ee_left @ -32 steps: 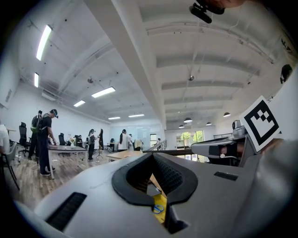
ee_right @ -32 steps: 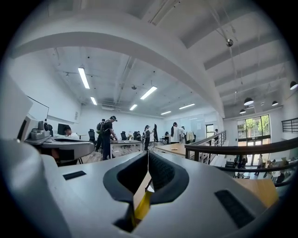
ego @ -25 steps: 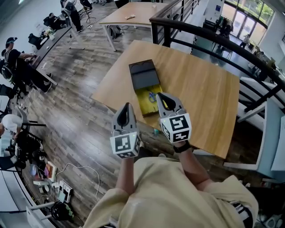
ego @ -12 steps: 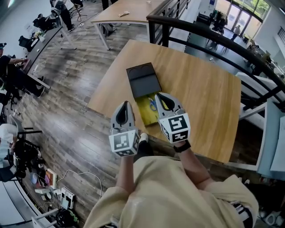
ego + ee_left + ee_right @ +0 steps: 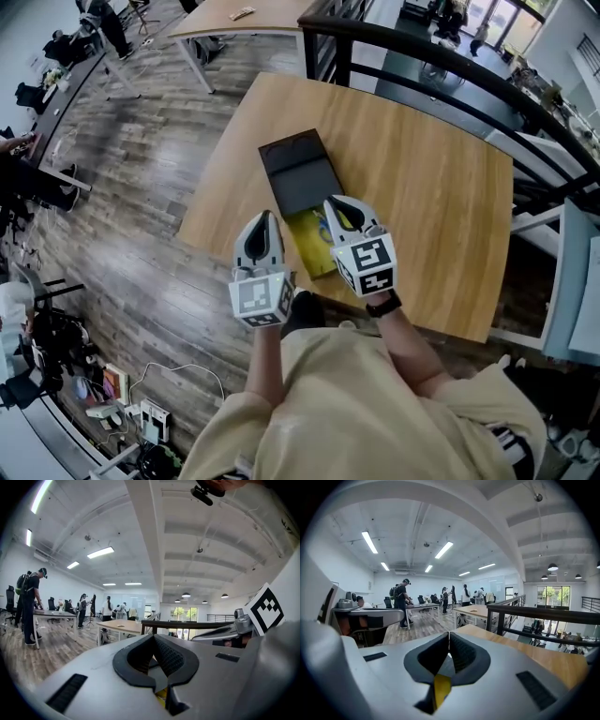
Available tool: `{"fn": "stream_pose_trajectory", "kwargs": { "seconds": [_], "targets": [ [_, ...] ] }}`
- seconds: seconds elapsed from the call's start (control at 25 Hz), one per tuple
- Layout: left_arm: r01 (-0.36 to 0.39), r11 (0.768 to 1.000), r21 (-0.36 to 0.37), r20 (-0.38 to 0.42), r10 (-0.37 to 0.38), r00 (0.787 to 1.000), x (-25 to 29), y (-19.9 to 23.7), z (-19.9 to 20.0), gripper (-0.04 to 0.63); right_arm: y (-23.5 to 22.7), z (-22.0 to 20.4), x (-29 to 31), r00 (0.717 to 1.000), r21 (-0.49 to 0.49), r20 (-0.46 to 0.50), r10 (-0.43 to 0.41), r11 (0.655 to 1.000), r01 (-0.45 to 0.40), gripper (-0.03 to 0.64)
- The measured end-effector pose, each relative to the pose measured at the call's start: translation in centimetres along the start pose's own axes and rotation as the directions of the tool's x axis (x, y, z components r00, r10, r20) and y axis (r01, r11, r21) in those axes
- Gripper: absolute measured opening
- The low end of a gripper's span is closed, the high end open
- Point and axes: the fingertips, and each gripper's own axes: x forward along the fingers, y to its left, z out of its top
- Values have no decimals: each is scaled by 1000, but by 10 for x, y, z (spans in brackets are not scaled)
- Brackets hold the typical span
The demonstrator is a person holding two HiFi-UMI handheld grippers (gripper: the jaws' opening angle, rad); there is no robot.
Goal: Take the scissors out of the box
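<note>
A box lies on the wooden table (image 5: 422,187), its dark lid (image 5: 298,172) folded back and its yellow inside (image 5: 312,248) facing up. The blue-handled scissors (image 5: 322,225) lie in the yellow part, partly hidden behind my right gripper. My right gripper (image 5: 331,202) is shut and empty, its tip over the yellow inside; its pads meet in the right gripper view (image 5: 449,633). My left gripper (image 5: 263,217) hovers just left of the box, over the table's near edge. It too is shut and holds nothing (image 5: 153,637).
A black railing (image 5: 422,56) runs behind the table. A second table (image 5: 234,14) stands farther back. People and desks line the left side (image 5: 28,94). A pale chair (image 5: 574,281) stands at the right. Wood floor lies below the near edge.
Both grippers have moved forward and lower toward the box. The right one now covers part of the yellow inside; the left one has reached the table's edge. Both stayed shut.
</note>
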Motion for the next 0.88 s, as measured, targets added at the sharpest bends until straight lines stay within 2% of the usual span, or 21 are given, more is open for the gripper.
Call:
{"fn": "stream_pose_trajectory", "kwargs": {
  "seconds": [0.32,0.48,0.68,0.88],
  "targets": [
    [54,998,-28,-38,-55,998,39,6,-29,3,-20,-49,38,990,32,-139,-10,999,14,14],
    [95,995,-29,-45,-96,994,55,1,-44,3,-21,-83,52,974,43,-228,10,999,0,14],
    [132,991,-39,-58,-134,989,69,-4,-58,3,-17,-129,66,939,51,-344,25,999,-8,14],
    [161,985,-59,-75,-165,983,80,-7,-72,3,-8,-177,77,884,65,-465,53,998,-26,15]
  ]
}}
